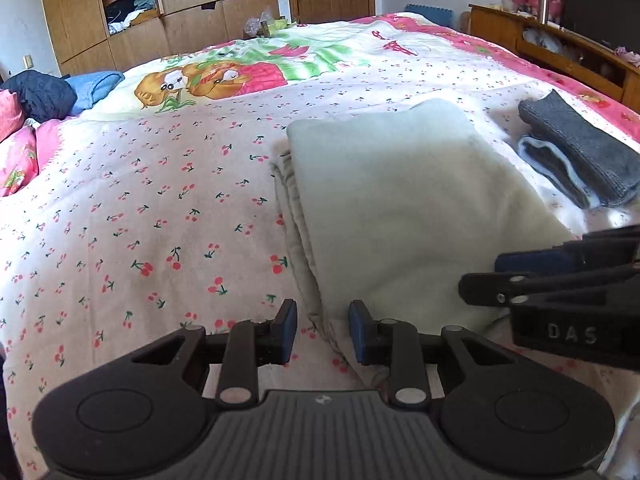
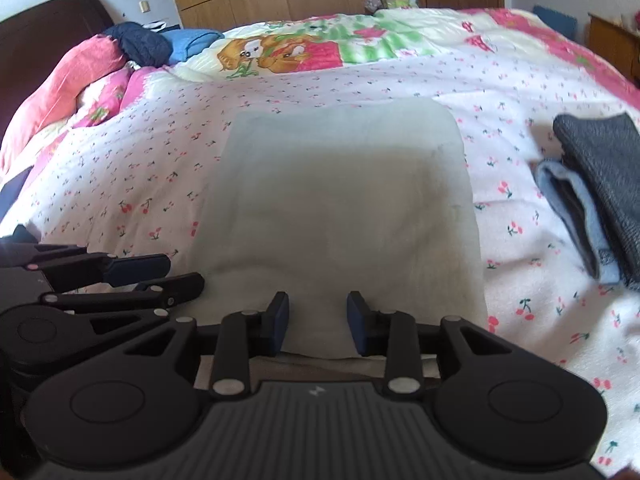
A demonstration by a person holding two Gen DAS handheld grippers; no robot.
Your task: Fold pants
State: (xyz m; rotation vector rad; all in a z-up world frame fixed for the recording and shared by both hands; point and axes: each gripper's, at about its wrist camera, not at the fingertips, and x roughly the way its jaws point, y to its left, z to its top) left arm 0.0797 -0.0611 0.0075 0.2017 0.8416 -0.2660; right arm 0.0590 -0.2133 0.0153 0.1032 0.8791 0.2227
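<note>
The bed (image 2: 360, 92) serves as the work surface; its cherry-print sheet is flat, which suits folding. The pants (image 2: 340, 208), pale and already folded into a compact rectangle, lie mid-bed directly ahead of both grippers. A grey folded garment (image 2: 600, 192) lies apart to the right, probably a finished item set aside. The right gripper (image 2: 318, 322) sits at the near edge of the pants, jaws parted, gripping nothing. The left gripper (image 1: 323, 330) straddles the layered left edge, jaws likewise parted and empty, positioned for a possible further fold.
</note>
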